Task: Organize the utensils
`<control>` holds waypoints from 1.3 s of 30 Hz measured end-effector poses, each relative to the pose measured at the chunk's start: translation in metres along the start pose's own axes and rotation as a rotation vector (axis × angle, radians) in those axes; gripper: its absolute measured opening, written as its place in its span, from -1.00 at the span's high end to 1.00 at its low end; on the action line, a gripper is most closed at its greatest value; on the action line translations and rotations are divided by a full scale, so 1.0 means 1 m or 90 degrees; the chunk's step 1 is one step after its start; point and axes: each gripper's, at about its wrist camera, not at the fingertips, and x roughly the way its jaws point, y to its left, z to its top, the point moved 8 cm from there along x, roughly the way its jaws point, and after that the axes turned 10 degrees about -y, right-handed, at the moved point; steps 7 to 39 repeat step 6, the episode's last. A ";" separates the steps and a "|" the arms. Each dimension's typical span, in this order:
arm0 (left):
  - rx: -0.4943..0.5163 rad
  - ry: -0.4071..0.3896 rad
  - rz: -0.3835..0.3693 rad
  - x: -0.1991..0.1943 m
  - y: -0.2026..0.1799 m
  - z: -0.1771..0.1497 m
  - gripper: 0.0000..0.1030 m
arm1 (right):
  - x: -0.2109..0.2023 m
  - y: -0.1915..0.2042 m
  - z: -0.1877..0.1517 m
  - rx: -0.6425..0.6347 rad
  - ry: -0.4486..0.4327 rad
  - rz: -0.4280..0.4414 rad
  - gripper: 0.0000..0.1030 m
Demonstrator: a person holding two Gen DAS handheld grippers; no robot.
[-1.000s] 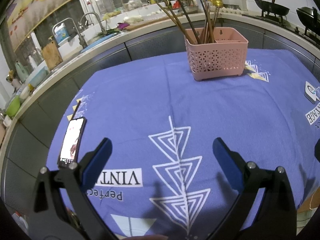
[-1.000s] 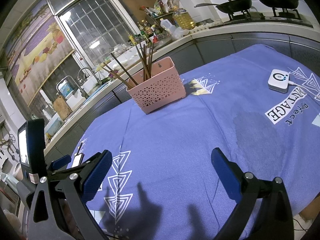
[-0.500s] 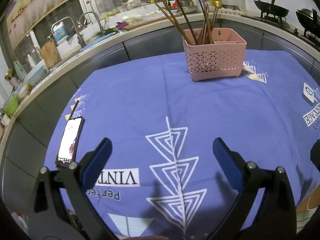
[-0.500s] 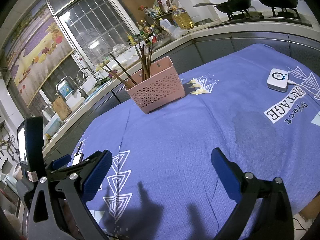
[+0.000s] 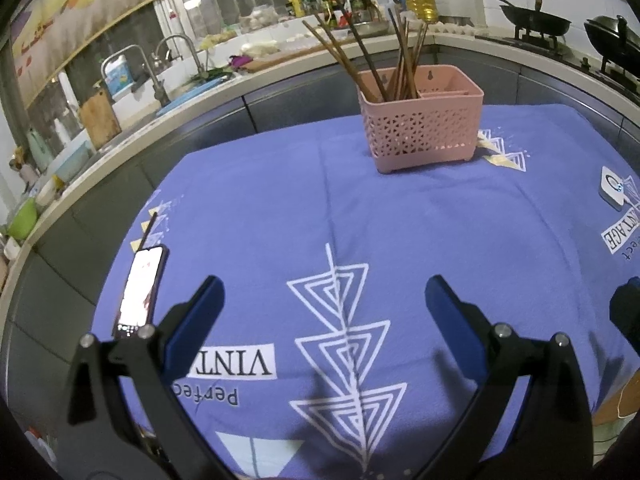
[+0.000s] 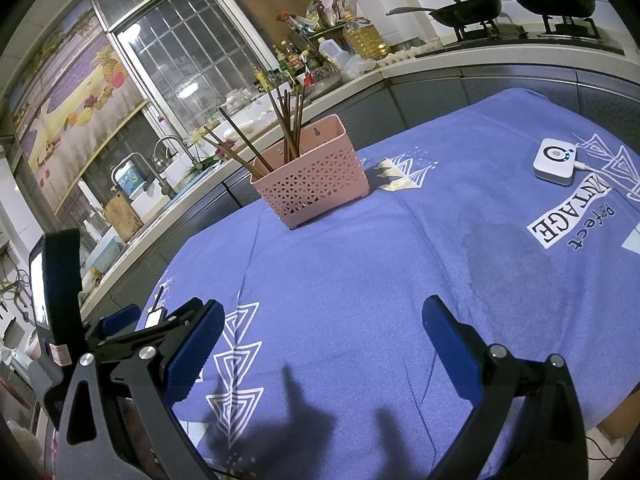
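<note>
A pink perforated utensil basket stands at the far side of the blue tablecloth. Several dark wooden chopsticks stand in its left compartment; the right compartment looks empty. It also shows in the right wrist view with the chopsticks. One loose chopstick lies at the table's left edge, beyond a phone. My left gripper is open and empty over the near cloth. My right gripper is open and empty, with the left gripper's body to its left.
A white square device with a cable lies on the cloth at the right, also seen in the left wrist view. A kitchen counter with sink, bottles and woks runs behind the table.
Both grippers stay open and empty. The left wrist view has drifted slightly, with the basket and phone shifting a little; the right view is almost unchanged.
</note>
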 end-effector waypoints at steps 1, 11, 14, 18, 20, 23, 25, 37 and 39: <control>-0.001 0.002 -0.001 0.000 0.000 0.000 -0.88 | 0.000 -0.001 -0.001 0.003 0.001 0.000 -0.89; -0.006 0.011 -0.005 0.001 0.000 -0.001 -0.88 | -0.001 -0.002 -0.006 0.015 0.004 -0.002 -0.89; -0.006 0.011 -0.005 0.001 0.000 -0.001 -0.88 | -0.001 -0.002 -0.006 0.015 0.004 -0.002 -0.89; -0.006 0.011 -0.005 0.001 0.000 -0.001 -0.88 | -0.001 -0.002 -0.006 0.015 0.004 -0.002 -0.89; -0.006 0.011 -0.005 0.001 0.000 -0.001 -0.88 | -0.001 -0.002 -0.006 0.015 0.004 -0.002 -0.89; -0.006 0.011 -0.005 0.001 0.000 -0.001 -0.88 | -0.001 -0.002 -0.006 0.015 0.004 -0.002 -0.89; -0.006 0.011 -0.005 0.001 0.000 -0.001 -0.88 | -0.001 -0.002 -0.006 0.015 0.004 -0.002 -0.89; -0.006 0.011 -0.005 0.001 0.000 -0.001 -0.88 | -0.001 -0.002 -0.006 0.015 0.004 -0.002 -0.89; -0.006 0.011 -0.005 0.001 0.000 -0.001 -0.88 | -0.001 -0.002 -0.006 0.015 0.004 -0.002 -0.89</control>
